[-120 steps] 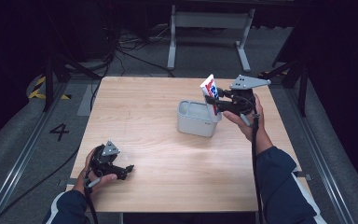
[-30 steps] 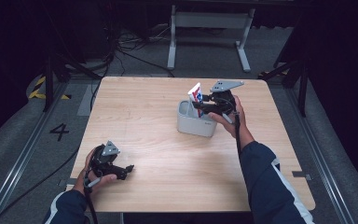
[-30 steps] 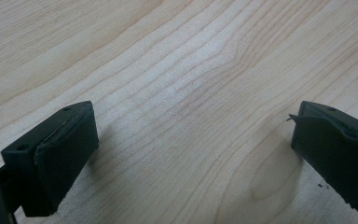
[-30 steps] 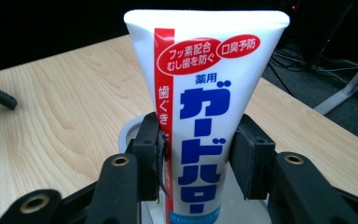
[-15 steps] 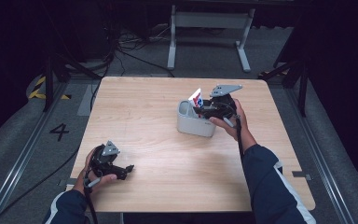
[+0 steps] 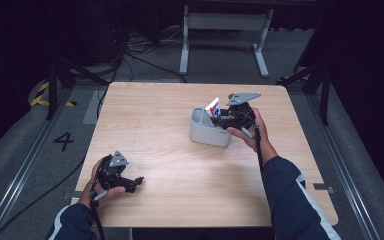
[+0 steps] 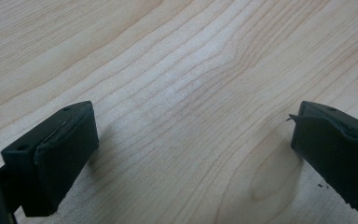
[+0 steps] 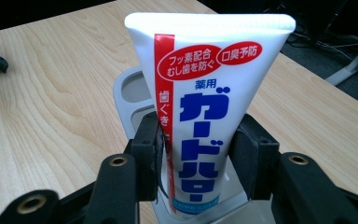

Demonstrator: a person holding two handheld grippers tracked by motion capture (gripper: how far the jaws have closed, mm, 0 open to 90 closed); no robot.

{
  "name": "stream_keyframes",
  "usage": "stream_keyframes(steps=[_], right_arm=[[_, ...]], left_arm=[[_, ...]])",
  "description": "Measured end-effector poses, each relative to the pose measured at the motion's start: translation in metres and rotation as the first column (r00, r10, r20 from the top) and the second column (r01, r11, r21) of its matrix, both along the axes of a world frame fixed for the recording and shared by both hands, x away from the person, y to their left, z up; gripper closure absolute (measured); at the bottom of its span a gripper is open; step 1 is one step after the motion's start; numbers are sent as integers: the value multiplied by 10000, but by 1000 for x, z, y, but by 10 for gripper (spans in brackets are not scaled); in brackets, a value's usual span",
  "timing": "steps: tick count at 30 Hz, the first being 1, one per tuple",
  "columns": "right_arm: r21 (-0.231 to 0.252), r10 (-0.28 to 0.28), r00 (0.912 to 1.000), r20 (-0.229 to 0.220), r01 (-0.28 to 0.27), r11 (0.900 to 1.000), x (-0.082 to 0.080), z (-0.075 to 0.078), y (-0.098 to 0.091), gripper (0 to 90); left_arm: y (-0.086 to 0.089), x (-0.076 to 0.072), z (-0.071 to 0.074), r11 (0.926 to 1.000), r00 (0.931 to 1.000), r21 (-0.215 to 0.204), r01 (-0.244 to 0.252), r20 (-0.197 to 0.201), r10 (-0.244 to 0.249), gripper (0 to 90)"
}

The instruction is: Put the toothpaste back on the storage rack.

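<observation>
Toothpaste tube clamped above the holder

Your right claw grips the white toothpaste tube across its lower body, both pads pressed to its sides. The tube stands upright with its flat crimped end on top and its lower end down inside the grey holder. That holder sits on the table right of the middle, nearer the far edge, with your right hand just beside it. Your left claw rests near the table's near left corner, well apart; its jaws stand wide over bare wood, gripping nothing.
</observation>
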State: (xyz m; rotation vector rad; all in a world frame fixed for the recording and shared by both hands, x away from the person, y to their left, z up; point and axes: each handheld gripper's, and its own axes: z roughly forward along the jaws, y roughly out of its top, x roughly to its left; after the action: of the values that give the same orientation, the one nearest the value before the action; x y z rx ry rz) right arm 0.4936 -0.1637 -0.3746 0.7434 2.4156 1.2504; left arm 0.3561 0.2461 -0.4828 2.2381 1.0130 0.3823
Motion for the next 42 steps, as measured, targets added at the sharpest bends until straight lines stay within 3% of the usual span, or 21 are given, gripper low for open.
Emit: stream_keyframes(steps=[10, 11, 15, 18, 33, 42], right_arm=[[-62, 278, 9996, -39, -278, 9996, -3, 1, 5, 547], [9, 233, 9997, 31, -233, 9997, -3, 2, 5, 599], [661, 40, 9998, 204, -53, 9978, -4, 9, -1, 617], [290, -4, 9998, 220, -2, 9996, -5, 9, -1, 602], [156, -84, 9996, 261, 80, 9998, -11, 10, -5, 543], [-271, -209, 9990, 403, 220, 9994, -17, 16, -11, 484]], left_arm=[[0, 0, 0, 10000, 10000, 15, 22, 16, -22, 10], [0, 0, 0, 10000, 10000, 8, 9, 13, -9, 10], [0, 0, 0, 10000, 10000, -16, -6, -31, 6, 11], [0, 0, 0, 10000, 10000, -3, 18, -2, -18, 10], [0, 0, 0, 10000, 10000, 2, 23, -18, -23, 10], [0, 0, 0, 10000, 10000, -15, 3, -25, -3, 10]])
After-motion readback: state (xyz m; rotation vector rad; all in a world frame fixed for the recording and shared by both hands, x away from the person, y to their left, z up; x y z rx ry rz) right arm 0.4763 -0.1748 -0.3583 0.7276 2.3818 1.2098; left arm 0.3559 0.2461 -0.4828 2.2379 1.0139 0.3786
